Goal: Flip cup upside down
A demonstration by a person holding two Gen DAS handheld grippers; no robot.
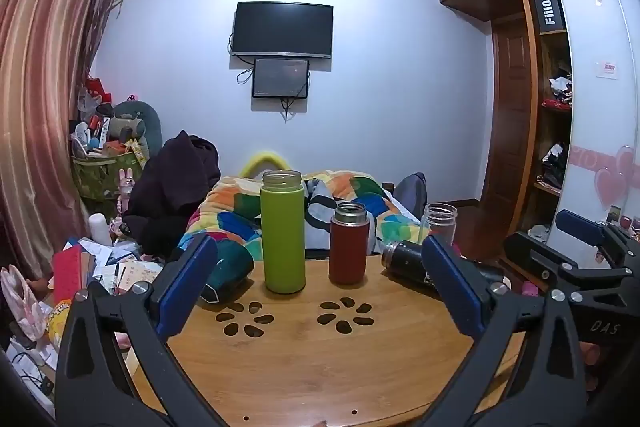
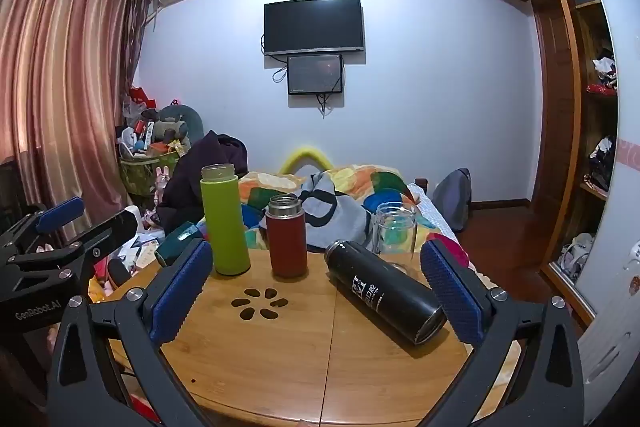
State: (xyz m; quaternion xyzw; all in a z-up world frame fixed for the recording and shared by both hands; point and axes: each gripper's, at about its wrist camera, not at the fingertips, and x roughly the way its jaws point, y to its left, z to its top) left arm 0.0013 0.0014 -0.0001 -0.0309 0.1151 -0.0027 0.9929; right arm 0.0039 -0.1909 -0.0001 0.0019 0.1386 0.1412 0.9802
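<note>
Left gripper (image 1: 320,283): your jaws stood wide apart over the near part of the table and gripped nothing; the blue pads (image 1: 186,285) touched no container.
Right gripper (image 2: 316,291): you had it spread wide too, empty, with its right pad (image 2: 452,291) just beside the base end of the black flask, though whether they touched could not be told.
Table (image 2: 280,355): a round wooden top with flower-shaped cutouts, carrying every container.
Black flask (image 2: 386,291): it lay on its side toward the table's right edge, mouth pointing to the far edge, base toward you; its inside could not be seen.
Red flask (image 2: 287,237): it stood upright near the middle of the table, lid off, metal neck open; contents were hidden.
Green bottle (image 2: 226,221): the tallest one, it stood upright left of the red flask with its mouth uncovered; you could not see into it.
Dark green cup (image 1: 228,273): it lay tipped over at the table's left edge, partly behind your left pad.
Clear glass jar (image 2: 394,229): it stood upright at the far right edge, mouth up, apparently empty.
Beyond the table: a bed with a multicoloured blanket (image 2: 340,195) lay behind the far edge.
</note>
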